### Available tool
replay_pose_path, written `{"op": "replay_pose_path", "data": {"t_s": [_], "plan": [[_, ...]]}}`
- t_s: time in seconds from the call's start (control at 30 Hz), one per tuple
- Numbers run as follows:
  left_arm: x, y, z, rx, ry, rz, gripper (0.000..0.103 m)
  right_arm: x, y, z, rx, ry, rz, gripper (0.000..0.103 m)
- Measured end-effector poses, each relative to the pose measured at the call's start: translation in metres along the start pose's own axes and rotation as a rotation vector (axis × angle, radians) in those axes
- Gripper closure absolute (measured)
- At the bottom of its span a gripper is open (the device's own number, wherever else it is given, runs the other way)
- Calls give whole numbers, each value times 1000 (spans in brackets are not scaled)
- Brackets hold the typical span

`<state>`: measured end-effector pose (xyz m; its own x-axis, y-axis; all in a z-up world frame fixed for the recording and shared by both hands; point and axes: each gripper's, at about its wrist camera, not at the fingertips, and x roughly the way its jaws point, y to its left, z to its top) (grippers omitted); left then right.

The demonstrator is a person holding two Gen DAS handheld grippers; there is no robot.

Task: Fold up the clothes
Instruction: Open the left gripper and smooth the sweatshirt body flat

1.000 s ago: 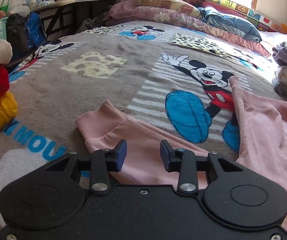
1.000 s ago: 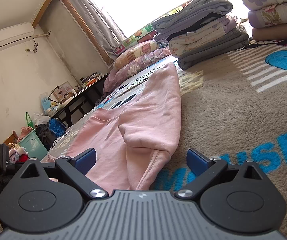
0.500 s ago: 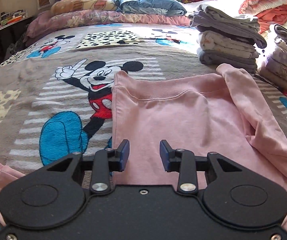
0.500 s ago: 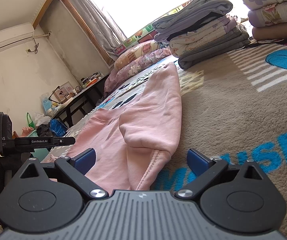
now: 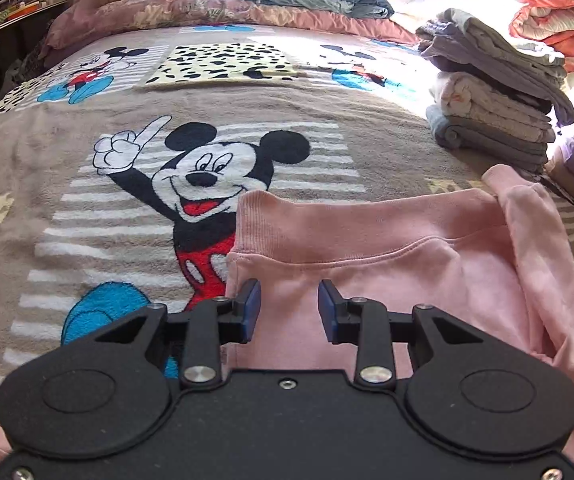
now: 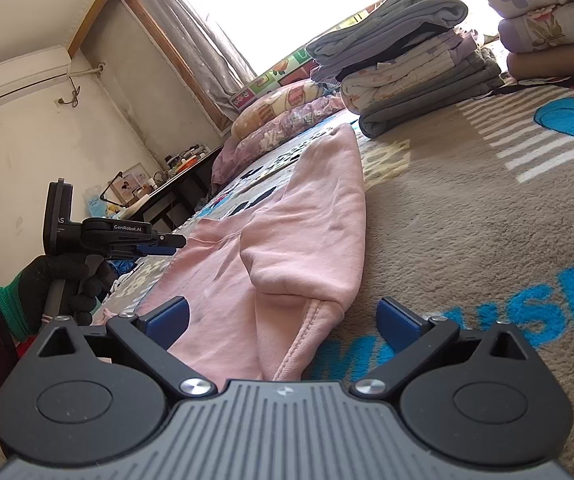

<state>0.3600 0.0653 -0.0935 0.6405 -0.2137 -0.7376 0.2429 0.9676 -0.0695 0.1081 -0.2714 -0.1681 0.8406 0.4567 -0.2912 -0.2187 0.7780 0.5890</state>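
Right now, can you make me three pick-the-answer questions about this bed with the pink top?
1. Where does the pink sweatshirt lie?
A on the cartoon blanket
B on the desk
C on the folded pile

2. What colour are the left gripper pads?
A red
B blue
C yellow

3. How is the right gripper set?
A shut on a sleeve
B shut on nothing
C open wide

Answers: 1 A, it is spread flat on the blanket. 2 B, both pads show blue. 3 C, its pads stand far apart either side of the pink hem.
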Motion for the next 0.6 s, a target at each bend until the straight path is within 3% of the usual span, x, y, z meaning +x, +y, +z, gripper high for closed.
{"op": "replay_pose_path", "data": {"t_s": [0.07, 0.33, 0.5, 0.6], "plan": [[17, 15, 2, -57, 41, 13, 79, 0, -1, 0, 0, 0, 1, 4], [22, 22, 20, -113, -13, -70, 79, 0, -1, -1, -1, -4, 6, 3], [38, 35, 27, -192, 42, -55, 84, 0, -1, -2, 1, -6, 11, 3], [17, 38, 26, -238, -18, -82, 84, -1, -2, -2, 2, -8, 15, 2]]}}
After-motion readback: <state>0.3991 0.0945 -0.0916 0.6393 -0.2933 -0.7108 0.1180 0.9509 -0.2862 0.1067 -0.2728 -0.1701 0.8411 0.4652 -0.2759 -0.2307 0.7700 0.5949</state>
